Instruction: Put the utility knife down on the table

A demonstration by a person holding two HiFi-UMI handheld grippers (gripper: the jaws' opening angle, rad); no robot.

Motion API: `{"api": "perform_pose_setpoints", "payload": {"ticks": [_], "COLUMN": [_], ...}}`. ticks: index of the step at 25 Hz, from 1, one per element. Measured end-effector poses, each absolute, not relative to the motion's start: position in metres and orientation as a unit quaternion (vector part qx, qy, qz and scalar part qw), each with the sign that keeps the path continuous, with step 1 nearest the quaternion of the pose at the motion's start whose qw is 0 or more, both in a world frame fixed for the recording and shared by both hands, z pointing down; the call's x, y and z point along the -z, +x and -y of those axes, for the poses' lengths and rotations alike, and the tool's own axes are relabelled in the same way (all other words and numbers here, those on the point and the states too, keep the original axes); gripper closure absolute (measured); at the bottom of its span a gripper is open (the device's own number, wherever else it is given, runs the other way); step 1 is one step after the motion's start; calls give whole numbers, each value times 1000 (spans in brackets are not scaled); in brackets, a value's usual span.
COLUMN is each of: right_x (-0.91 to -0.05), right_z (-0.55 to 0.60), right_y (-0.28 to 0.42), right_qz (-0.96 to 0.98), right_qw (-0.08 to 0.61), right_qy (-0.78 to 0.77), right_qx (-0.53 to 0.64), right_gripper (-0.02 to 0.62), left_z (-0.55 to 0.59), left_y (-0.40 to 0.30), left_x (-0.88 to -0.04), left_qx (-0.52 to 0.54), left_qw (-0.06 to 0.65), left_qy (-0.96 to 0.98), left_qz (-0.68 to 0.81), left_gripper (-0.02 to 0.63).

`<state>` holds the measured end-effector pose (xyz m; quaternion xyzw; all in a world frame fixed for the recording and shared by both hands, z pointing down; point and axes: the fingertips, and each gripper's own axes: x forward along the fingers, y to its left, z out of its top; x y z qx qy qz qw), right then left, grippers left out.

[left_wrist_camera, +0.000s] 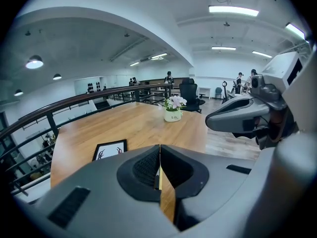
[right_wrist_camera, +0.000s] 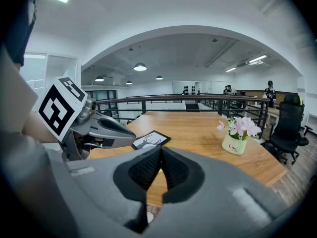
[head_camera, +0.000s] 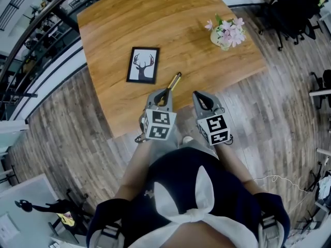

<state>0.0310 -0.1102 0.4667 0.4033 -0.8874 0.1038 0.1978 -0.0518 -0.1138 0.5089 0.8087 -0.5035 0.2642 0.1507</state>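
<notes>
The utility knife [head_camera: 175,80], yellow and black, lies on the wooden table [head_camera: 176,19] near its front edge. Its near end sits under the tips of my left gripper [head_camera: 165,93] in the head view. That gripper [left_wrist_camera: 160,146] is shut, and only a thin yellowish sliver shows in the slit between its pads. My right gripper [head_camera: 199,95] hangs beside it to the right, over the table's edge. Its jaws [right_wrist_camera: 161,147] meet at the tips with nothing held. In both gripper views the jaws hide the knife.
A black-framed deer picture [head_camera: 143,64] lies flat left of the knife. A white pot of pink flowers [head_camera: 225,33] stands at the table's far right. Wood-plank floor surrounds the table, with a railing [left_wrist_camera: 74,105] to the left and office chairs [head_camera: 295,9] to the right.
</notes>
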Motion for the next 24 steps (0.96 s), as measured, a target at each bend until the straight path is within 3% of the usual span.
{"api": "perform_pose_setpoints", "payload": {"ticks": [24], "right_x": [-450], "right_z": [61], "right_y": [54], "right_qz": [897], "right_qw": [185], "right_qy": [392], "right_qx": [-83], "right_gripper": [598], "left_z": [60], "left_y": [-27], "left_x": [-482], "left_qx": [-234], "left_qw": [137], "left_qy": [802], "left_qz": [531], "left_gripper": [588]}}
